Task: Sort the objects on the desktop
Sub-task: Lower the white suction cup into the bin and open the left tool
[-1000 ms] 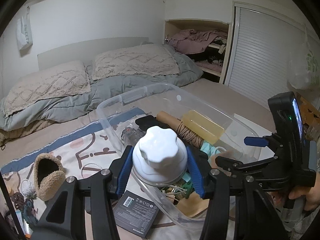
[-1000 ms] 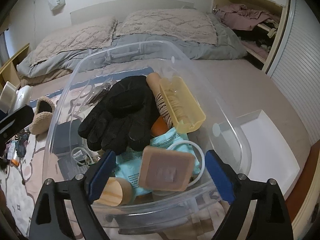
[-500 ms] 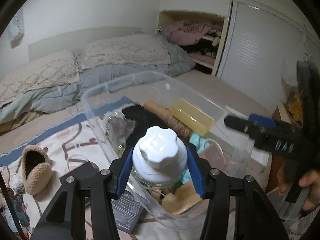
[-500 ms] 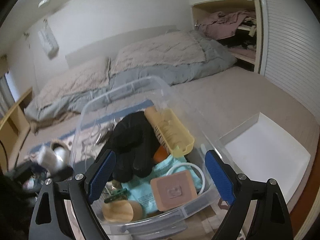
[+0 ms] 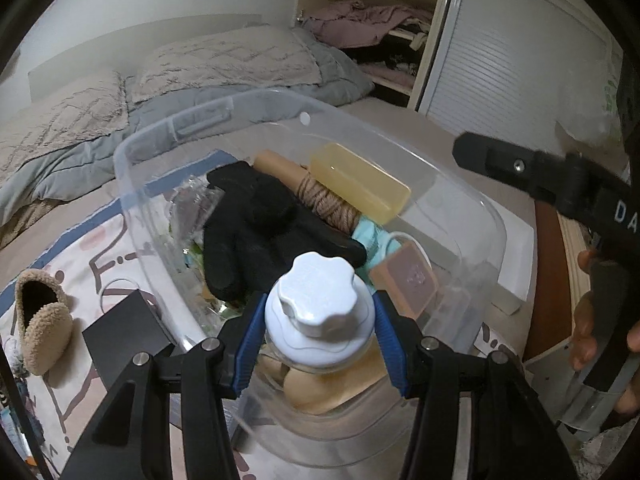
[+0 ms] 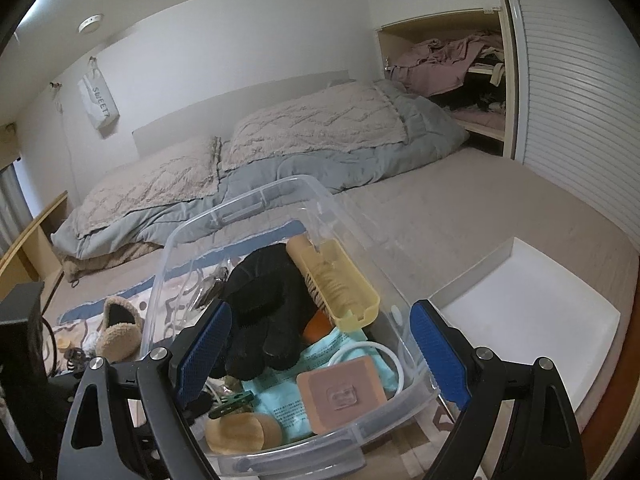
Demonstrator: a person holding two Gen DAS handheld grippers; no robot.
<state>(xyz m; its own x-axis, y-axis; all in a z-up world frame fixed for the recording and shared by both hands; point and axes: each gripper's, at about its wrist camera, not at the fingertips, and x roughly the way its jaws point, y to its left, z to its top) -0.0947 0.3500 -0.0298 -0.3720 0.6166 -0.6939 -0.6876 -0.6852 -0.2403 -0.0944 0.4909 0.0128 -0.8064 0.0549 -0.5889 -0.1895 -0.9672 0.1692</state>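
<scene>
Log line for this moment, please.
left gripper: shut on white-lidded jar | over clear bin | right gripper: open, empty

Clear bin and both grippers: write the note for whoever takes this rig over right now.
Left gripper: shut on the white-lidded jar, held over the near end of the clear bin.
Right gripper: open, empty, hovering at the bin's near edge.
Already in the bin: black glove, yellow case, twine spool, pink square box, teal mask, wooden round piece.
Left: set the jar in. The fuzzy slipper and black box lie outside the bin.
</scene>
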